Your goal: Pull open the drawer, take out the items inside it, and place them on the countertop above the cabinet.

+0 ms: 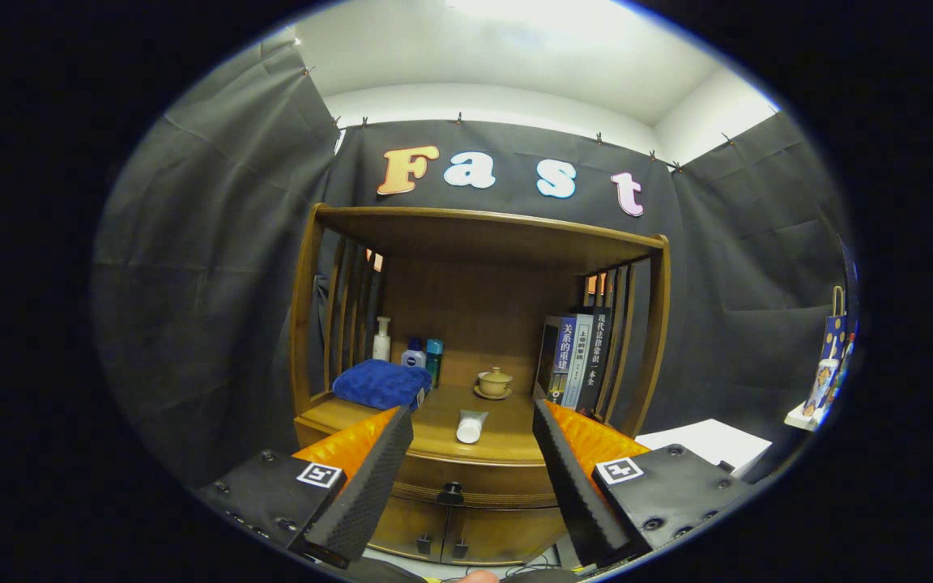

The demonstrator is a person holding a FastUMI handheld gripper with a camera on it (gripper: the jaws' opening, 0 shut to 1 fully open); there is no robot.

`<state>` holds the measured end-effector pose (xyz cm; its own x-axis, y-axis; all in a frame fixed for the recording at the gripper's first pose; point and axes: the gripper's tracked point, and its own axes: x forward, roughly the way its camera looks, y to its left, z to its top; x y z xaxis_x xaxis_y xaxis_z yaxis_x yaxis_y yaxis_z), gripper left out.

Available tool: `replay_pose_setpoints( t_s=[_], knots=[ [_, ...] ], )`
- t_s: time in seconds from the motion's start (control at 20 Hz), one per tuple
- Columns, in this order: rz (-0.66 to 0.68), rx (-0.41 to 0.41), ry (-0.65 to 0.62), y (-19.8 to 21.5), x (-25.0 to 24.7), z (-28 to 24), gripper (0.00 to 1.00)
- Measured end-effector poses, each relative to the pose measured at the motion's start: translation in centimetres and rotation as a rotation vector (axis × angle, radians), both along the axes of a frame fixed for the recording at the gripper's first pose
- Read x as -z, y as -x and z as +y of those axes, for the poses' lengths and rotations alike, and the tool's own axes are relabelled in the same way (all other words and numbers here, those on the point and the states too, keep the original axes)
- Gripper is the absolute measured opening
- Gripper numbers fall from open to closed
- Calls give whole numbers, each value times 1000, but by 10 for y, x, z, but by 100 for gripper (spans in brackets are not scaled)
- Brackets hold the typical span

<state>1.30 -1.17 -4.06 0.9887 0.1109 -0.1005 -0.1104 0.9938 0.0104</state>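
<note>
The drawer sits shut beneath the countertop, its dark knob between and beyond the fingers. The gripper hangs wide apart, holding nothing. On the countertop lie a white tube and a blue towel — bottles, a small teapot and books stand behind.

My gripper hangs level, pointing straight ahead, its two fingers spread wide apart (nothing sits between them, nothing is touched). Both reach forward evenly, the left and right at about the same height.
</note>
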Motion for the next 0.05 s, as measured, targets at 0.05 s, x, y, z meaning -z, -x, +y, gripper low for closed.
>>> replay_pose_setpoints(
  t_s=[0.05],
  knots=[
    [0, 1, -10, -1, 0, 1, 98]
  ],
)
